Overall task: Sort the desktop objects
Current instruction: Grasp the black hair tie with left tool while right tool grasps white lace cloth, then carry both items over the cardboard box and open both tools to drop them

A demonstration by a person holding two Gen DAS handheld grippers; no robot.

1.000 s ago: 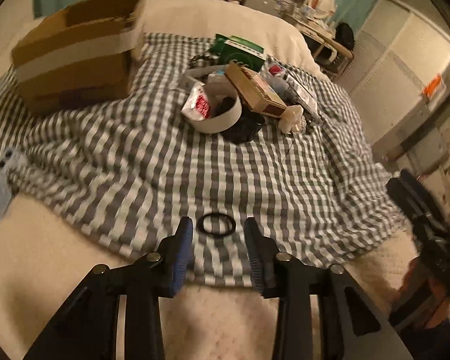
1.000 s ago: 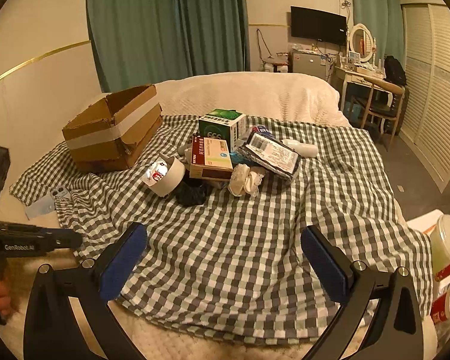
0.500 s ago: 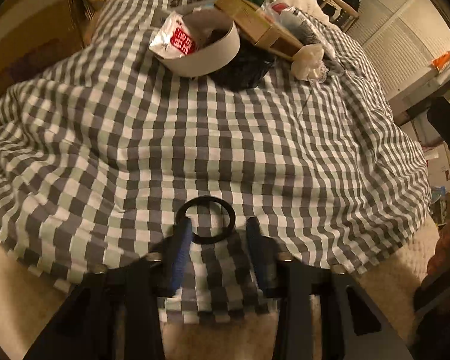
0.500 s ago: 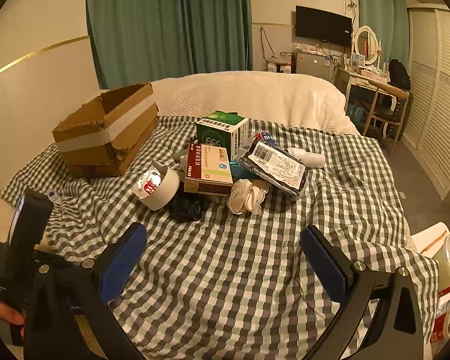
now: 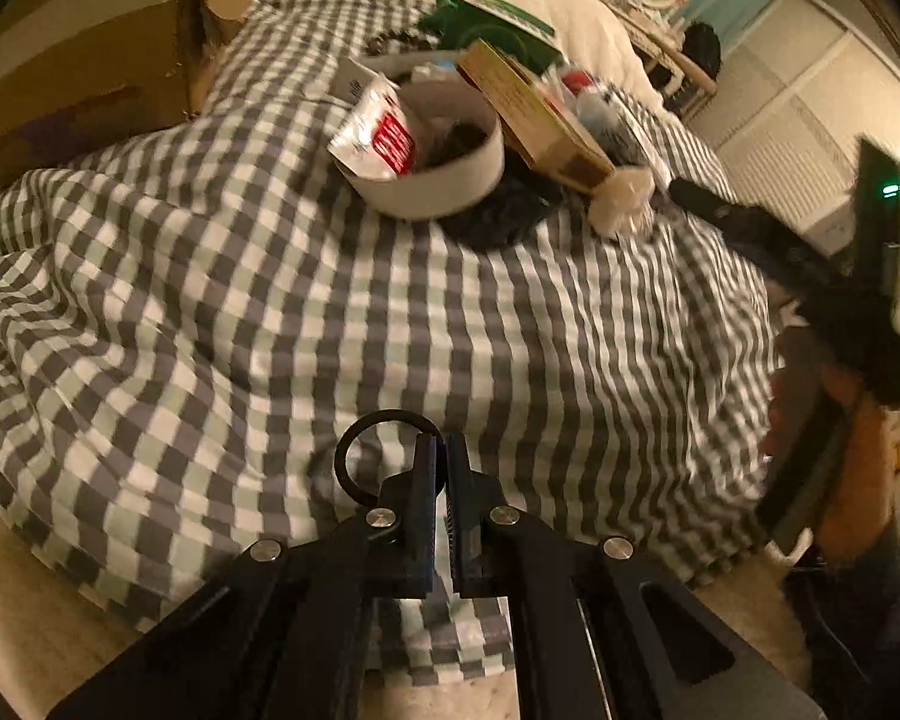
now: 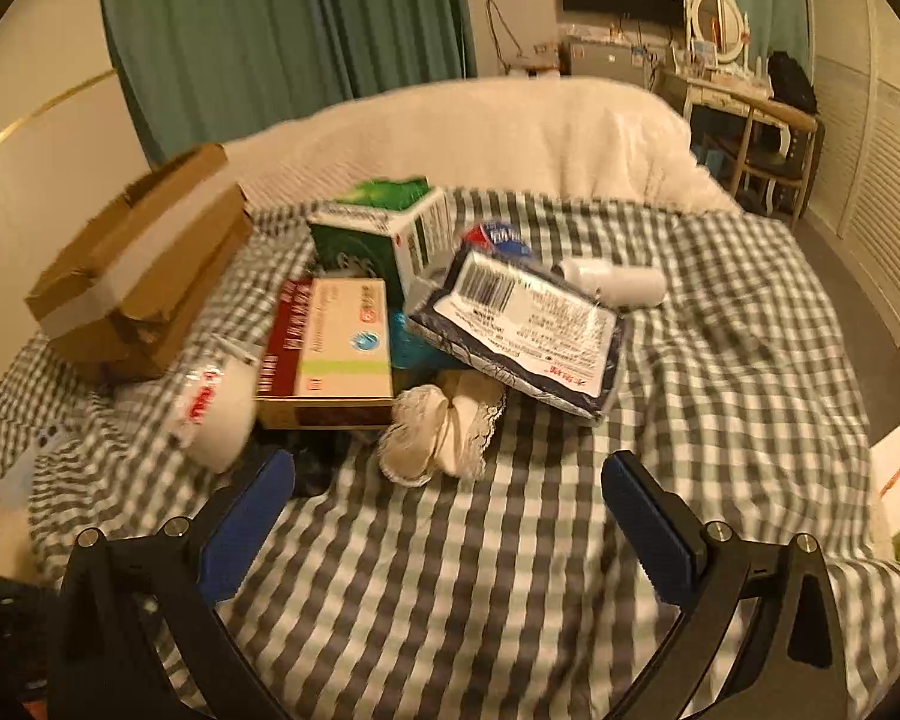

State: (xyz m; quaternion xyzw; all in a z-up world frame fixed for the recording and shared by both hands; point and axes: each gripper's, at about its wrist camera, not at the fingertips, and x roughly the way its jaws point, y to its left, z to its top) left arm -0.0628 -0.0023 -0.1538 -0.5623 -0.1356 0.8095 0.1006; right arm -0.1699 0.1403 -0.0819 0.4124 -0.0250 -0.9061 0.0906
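The black ring (image 5: pixel 384 456) sits pinched by its right rim in your left gripper (image 5: pixel 440 450), whose jaws are closed on it, the loop sticking out to their left over the checked cloth (image 5: pixel 390 300). You seem to be at the pick-up step of the sort. Next, lift it clear without snagging fabric and carry it toward the cardboard box (image 5: pixel 78 66), far ahead-left of those jaws, if that is the bin. Your right gripper (image 6: pixel 444 510) has its jaws wide open, empty, with the lace bundle (image 6: pixel 438 432) just ahead between them and the red carton (image 6: pixel 330 354) beyond
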